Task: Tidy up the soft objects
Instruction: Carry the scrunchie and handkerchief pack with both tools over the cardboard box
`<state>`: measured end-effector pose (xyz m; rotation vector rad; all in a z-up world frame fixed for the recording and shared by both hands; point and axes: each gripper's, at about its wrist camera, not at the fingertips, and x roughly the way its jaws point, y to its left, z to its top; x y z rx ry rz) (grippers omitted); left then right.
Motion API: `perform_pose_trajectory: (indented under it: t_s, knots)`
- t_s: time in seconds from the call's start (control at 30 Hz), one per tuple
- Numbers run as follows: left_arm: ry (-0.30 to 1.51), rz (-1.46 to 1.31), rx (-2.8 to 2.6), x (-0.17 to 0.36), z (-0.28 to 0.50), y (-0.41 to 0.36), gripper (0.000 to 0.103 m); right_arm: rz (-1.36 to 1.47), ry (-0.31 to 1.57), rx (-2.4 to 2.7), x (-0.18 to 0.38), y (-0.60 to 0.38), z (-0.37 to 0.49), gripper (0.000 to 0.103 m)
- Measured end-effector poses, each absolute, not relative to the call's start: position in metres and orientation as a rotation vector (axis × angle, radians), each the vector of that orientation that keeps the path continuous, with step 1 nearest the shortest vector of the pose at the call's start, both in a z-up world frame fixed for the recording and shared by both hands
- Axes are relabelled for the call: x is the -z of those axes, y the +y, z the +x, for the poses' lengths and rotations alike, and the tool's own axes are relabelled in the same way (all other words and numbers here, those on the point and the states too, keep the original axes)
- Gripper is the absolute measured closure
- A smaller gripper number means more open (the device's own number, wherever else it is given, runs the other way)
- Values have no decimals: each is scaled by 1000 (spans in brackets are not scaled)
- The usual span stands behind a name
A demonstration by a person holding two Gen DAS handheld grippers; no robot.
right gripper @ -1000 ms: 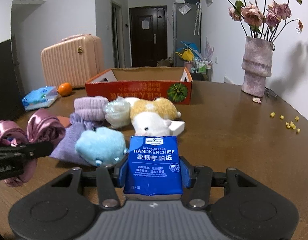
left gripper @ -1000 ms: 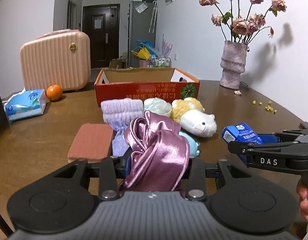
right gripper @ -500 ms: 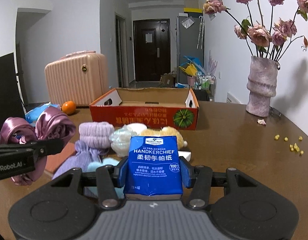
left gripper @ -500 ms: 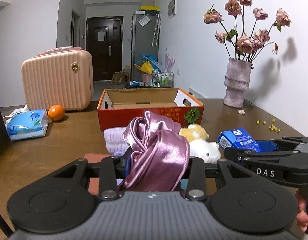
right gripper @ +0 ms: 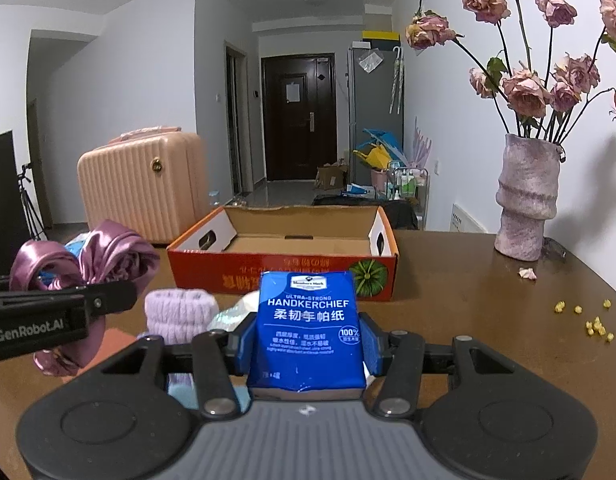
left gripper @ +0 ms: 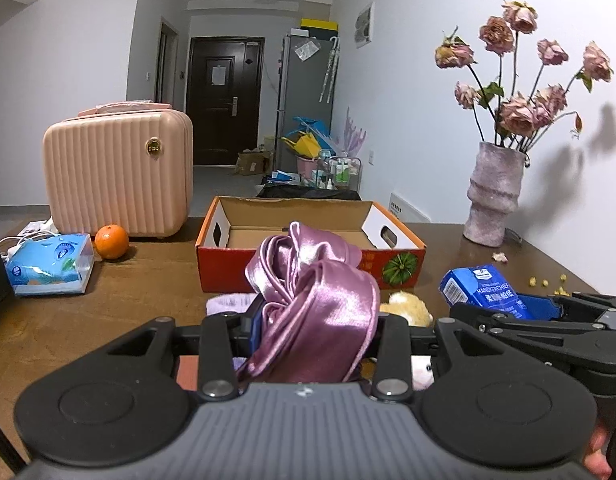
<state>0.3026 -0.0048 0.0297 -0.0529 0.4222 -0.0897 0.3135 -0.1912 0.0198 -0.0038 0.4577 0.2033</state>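
Progress looks early: the open red cardboard box (right gripper: 282, 266) seems empty. Left gripper (left gripper: 313, 320) fingers clamp a mauve satin cloth (left gripper: 311, 304); right gripper (right gripper: 308, 344) fingers clamp a blue handkerchief pack (right gripper: 308, 328). Knitted and plush items remain on the bench (right gripper: 467, 320).

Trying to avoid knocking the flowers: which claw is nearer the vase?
Right. The right claw, shut on the tissue pack, sits on the vase side; the left claw is farther away.

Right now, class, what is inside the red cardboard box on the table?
The cardboard box shows only a bare brown floor and inner walls; nothing lies in the visible part. Its near wall hides the front strip of the floor, and the satin cloth covers part in the left view.
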Motion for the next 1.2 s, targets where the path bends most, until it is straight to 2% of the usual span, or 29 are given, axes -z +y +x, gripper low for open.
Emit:
perform_pose_trajectory:
  t_s: [1.2]
  knots:
    - [431, -157, 33, -43, 447, 3, 64, -5, 432, -204, -24, -176, 453, 53]
